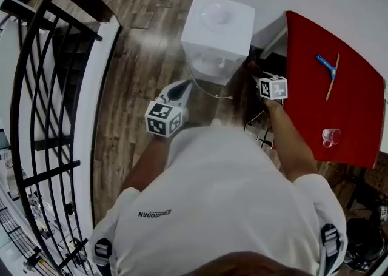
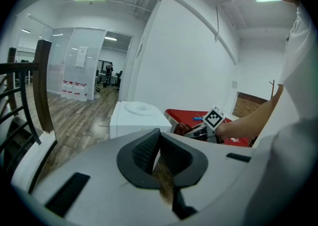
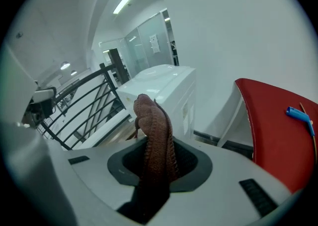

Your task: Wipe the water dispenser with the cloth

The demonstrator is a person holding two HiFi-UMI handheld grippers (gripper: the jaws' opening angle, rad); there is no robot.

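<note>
Water dispenser (image 1: 217, 38): a white box with a recessed round top, standing on the wooden floor (image 1: 139, 56) against the wall, just beside the edge of the red table (image 1: 339, 111). The person stands over it, both grippers in front of the body and short of the cabinet.

The right gripper (image 3: 158, 163) is clamped on the cloth (image 3: 151, 120), a reddish-brown ribbed fold that stands up out of the jaws and points toward the dispenser's near corner. From the head view this gripper sits in the gap between dispenser and table, close to the cabinet's side; whether the cloth touches it cannot be told. The left gripper (image 2: 159, 138) has its jaws closed together with nothing between them (only floor shows through the slit below the pads), and it hovers near the dispenser's front.

Judging from this, the cloth is in hand and the step is the approach, with wiping not yet started. The next move likely calls for bringing the cloth flat against a white face and drawing it across with steady pressure, keeping clear of the cords trailing on the floor beside the cabinet.
</note>
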